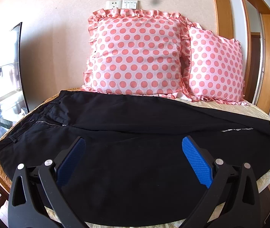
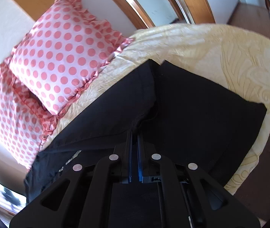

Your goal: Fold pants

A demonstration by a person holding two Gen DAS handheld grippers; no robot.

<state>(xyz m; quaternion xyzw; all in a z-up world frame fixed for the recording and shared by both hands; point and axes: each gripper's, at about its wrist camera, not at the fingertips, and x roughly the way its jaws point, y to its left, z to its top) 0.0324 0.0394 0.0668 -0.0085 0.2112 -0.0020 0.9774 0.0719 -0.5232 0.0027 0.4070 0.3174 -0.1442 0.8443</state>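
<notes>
While the right gripper (image 2: 135,133) pinches the pants (image 1: 135,161) and the left gripper (image 1: 133,146) gapes idle, a one-sided pull could skew the fold.

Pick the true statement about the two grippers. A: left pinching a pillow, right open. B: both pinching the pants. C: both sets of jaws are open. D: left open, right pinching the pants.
D: the left gripper hovers with jaws spread above the black pants, while the right gripper has its jaws closed on a fold of the cloth.
</notes>
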